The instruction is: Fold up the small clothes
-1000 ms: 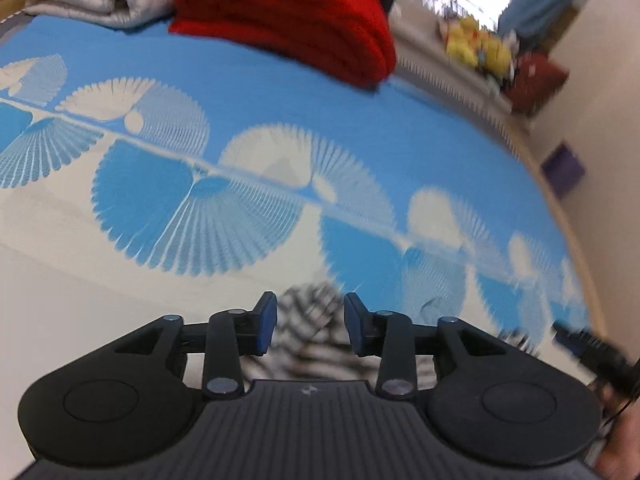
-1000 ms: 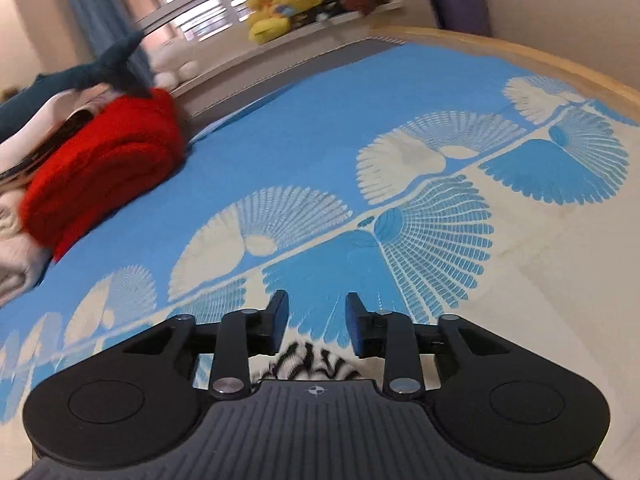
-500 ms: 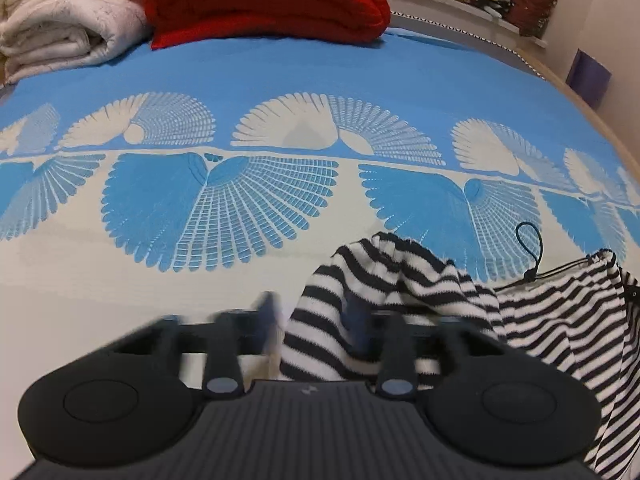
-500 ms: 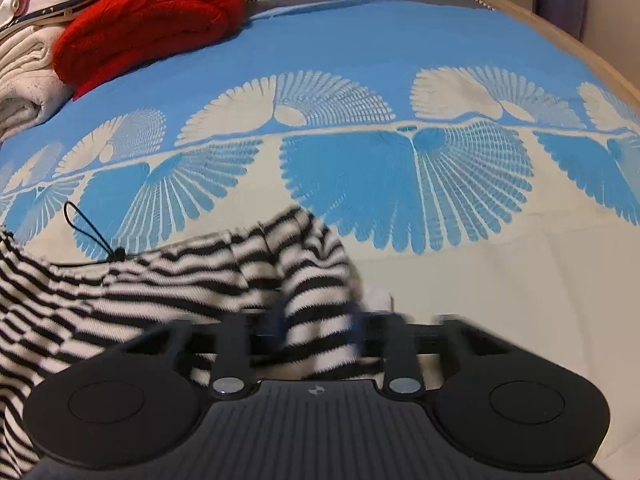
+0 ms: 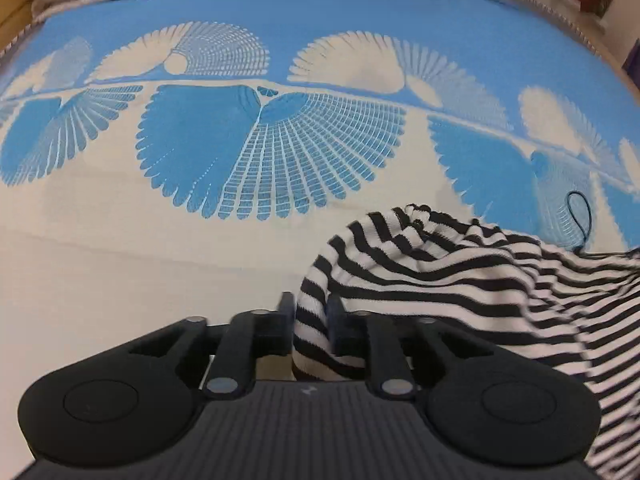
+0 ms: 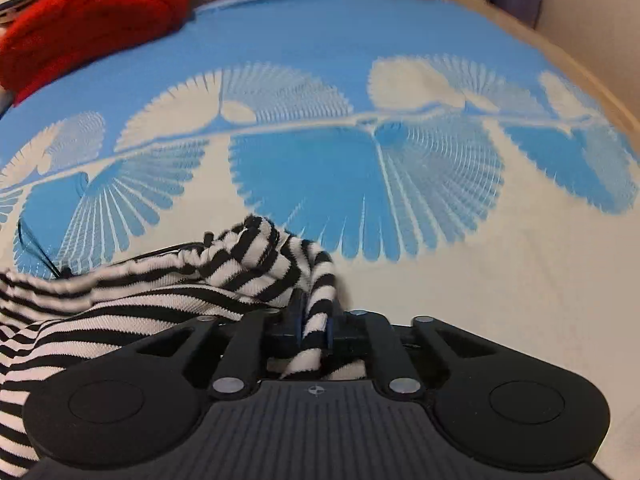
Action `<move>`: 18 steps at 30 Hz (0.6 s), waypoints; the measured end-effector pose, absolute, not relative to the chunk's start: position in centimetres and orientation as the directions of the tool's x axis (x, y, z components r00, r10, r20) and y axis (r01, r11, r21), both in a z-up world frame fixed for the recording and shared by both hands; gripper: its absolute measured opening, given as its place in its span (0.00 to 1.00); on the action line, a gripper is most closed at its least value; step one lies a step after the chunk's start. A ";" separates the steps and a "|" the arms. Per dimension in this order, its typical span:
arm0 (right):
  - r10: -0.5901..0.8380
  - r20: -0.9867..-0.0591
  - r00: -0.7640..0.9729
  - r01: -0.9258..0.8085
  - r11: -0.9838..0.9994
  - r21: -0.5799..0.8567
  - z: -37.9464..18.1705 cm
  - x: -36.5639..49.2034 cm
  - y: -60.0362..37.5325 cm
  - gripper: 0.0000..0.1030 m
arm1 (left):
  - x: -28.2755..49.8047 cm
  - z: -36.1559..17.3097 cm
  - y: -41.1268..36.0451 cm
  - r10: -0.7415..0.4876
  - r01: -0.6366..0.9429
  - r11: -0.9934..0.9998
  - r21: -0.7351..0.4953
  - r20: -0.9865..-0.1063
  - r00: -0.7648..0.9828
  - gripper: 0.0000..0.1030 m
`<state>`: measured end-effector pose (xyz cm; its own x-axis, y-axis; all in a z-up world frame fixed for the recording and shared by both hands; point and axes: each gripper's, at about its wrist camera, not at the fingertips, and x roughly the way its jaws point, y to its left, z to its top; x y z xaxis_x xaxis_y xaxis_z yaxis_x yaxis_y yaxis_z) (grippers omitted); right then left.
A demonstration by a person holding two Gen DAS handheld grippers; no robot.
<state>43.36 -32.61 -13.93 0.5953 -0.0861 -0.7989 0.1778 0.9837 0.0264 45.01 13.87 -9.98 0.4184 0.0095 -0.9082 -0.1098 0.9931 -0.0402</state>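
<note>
Both grippers lower and closer to bed than half second back; fingers now sharp, motion blur mostly gone. Left gripper (image 5: 311, 322) clamped on one corner of striped garment (image 5: 460, 264); right gripper (image 6: 314, 326) clamped tight on opposite corner. Garment stretched between them, sagging, bunched near each grip, hanging just above blue-and-cream bedspread (image 5: 160, 240). Black drawstring (image 5: 580, 216) loops out from top edge. Progress: early, judging by shape. No fold made, cloth not yet laid flat. Left: spread, smooth, fold. Red blanket (image 6: 92, 20) stacked at far end.
</note>
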 end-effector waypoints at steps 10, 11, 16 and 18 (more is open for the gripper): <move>0.088 -0.782 0.617 0.162 0.958 0.236 -9.0 37.8 -38.1 0.41 | 40.2 -7.9 17.1 -0.213 -0.075 0.966 -0.247 -0.926 0.311 0.46; 0.112 -0.793 0.599 0.150 0.957 0.248 -9.2 36.9 -38.5 0.43 | 39.4 -8.0 17.4 -0.226 -0.071 0.963 -0.258 -0.925 0.307 0.46; 0.150 -0.866 0.476 0.027 0.982 0.185 -11.1 32.3 -38.4 0.46 | 36.0 -10.0 18.0 -0.244 -0.057 0.963 -0.263 -0.942 0.229 0.45; 0.166 -0.886 0.433 -0.010 0.984 0.179 -12.0 31.0 -38.1 0.46 | 34.9 -11.2 17.8 -0.226 -0.053 0.969 -0.240 -0.956 0.188 0.45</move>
